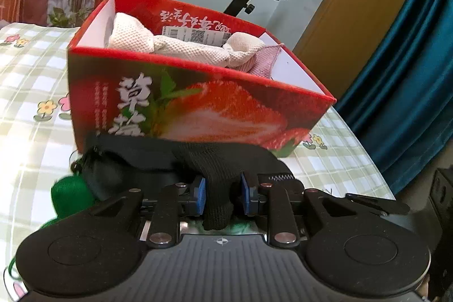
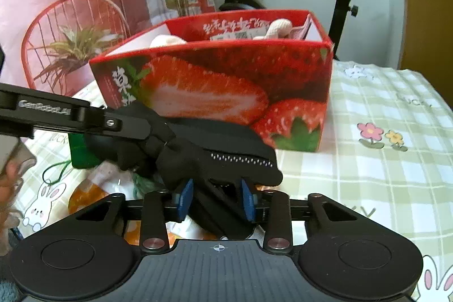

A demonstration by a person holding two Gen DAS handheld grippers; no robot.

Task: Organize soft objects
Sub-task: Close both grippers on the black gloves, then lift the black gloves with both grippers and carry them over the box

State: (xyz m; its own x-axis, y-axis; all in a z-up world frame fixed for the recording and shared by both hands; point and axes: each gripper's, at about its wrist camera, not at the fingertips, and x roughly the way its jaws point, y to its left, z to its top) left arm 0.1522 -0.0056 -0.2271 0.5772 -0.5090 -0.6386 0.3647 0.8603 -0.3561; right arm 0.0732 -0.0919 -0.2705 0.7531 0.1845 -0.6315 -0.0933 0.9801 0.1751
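right wrist: "gendobot.ai" arm (image 2: 56, 115) beside strawberry box (image 2: 226, 81).

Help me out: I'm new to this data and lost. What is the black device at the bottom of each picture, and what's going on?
Each picture comes from a camera mounted on a hand-held two-finger gripper, looking along its blue-padded fingers. The left gripper pinches a black knitted glove. The right gripper clamps black fabric of the same dark bundle; the left gripper's arm shows at its left. Behind stands a red strawberry-printed cardboard box holding cream mesh cloth, on a green checked flowered tablecloth. A green yarn ball lies alongside.
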